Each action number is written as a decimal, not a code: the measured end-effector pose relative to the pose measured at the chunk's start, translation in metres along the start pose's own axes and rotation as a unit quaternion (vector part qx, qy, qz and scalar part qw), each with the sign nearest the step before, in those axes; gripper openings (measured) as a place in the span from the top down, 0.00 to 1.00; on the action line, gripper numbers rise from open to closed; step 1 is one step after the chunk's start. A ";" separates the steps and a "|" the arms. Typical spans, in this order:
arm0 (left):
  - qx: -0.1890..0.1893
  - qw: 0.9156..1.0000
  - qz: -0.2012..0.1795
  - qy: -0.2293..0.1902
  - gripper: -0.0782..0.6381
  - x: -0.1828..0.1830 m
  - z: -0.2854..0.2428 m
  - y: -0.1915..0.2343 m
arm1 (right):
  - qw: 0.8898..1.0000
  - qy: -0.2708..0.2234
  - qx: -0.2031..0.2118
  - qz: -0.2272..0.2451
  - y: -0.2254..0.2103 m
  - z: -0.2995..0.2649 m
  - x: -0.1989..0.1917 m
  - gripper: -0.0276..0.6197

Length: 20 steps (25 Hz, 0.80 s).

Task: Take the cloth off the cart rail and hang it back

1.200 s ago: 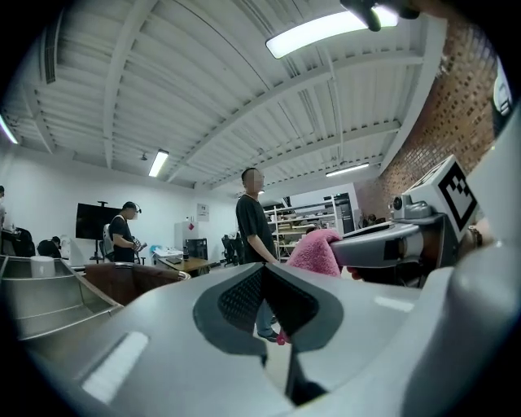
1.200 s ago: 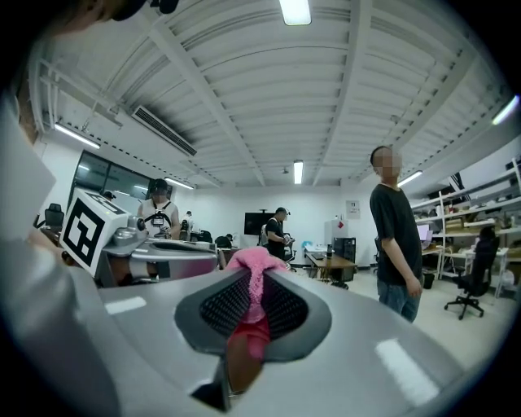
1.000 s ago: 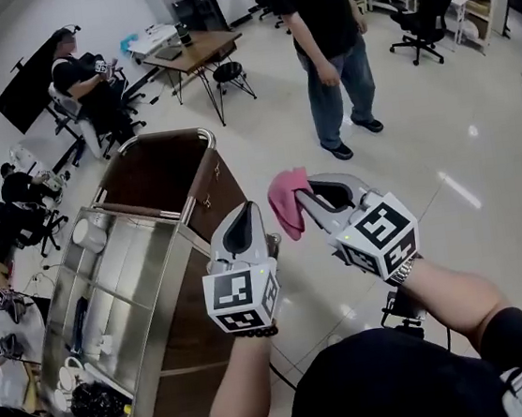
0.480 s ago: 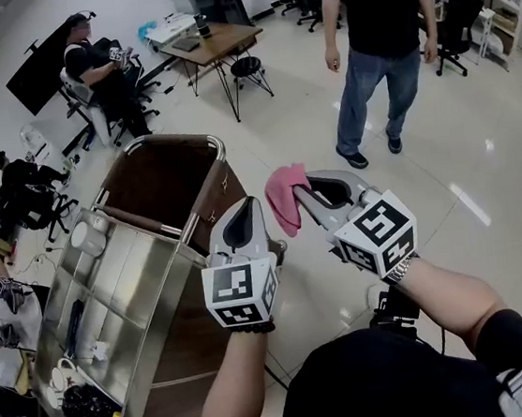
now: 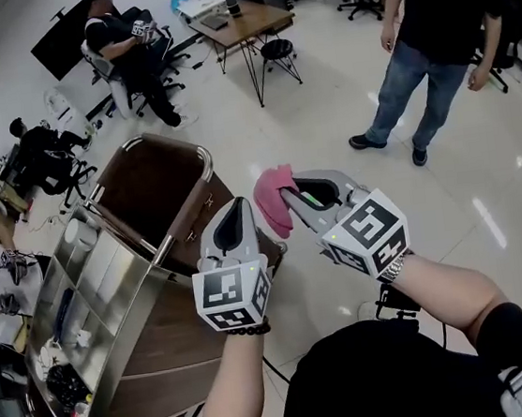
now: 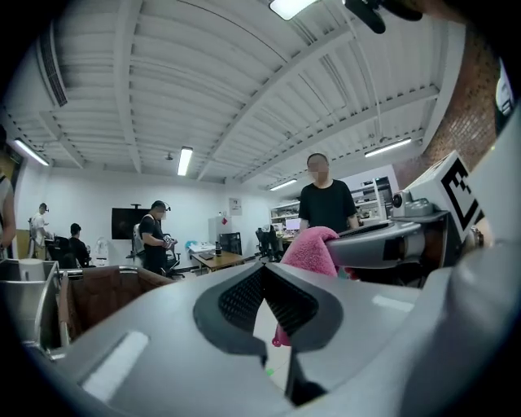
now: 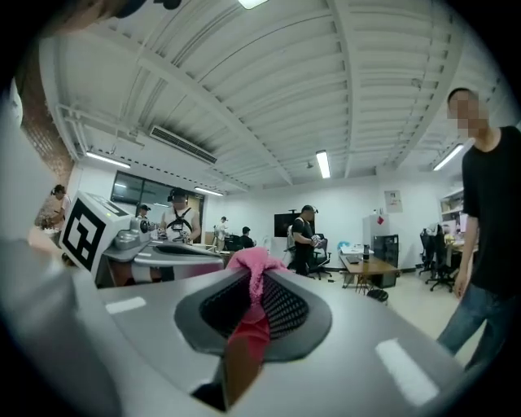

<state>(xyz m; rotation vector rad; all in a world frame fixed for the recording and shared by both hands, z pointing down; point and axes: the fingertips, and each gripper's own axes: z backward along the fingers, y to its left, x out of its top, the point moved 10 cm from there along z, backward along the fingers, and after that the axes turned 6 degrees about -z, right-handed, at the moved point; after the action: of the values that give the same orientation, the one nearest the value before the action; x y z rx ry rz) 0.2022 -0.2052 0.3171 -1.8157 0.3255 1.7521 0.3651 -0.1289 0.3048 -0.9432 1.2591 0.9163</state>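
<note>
Two grippers were held out level, side by side, over the floor (image 5: 326, 119) at the 3 o'clock side of the cart (image 5: 149, 335). The right gripper (image 5: 290, 195) was clamped on the pink cloth (image 5: 271, 201), which bunched out past its jaw tips toward 10 o'clock. The cloth hung in the air, apart from the cart rail (image 5: 169, 138) at its 10 o'clock. The left gripper (image 5: 239, 210) had its jaws pressed together with nothing between them. The marker cubes (image 5: 234, 296) bore bold black-and-white square patterns. A person in a black shirt (image 5: 449, 10) stood at 1 o'clock.
</note>
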 end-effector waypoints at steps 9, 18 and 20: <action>0.058 0.998 0.000 0.019 0.89 -0.002 -0.062 -0.033 | 0.998 0.004 0.055 -0.019 -0.091 0.000 0.003 0.91; 0.099 0.995 -0.002 0.015 0.89 -0.026 -0.092 0.011 | 0.995 0.004 0.093 -0.027 -0.130 -0.070 -0.011 0.91; 0.110 0.994 -0.005 0.008 0.89 -0.022 -0.100 0.026 | 0.994 0.002 0.104 -0.025 -0.137 -0.089 -0.006 0.91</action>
<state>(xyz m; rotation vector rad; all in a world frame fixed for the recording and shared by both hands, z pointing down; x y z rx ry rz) 0.2686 -0.2869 0.3283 -1.6726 0.4945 1.6256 0.4616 -0.2601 0.3141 -0.8075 1.3006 0.7286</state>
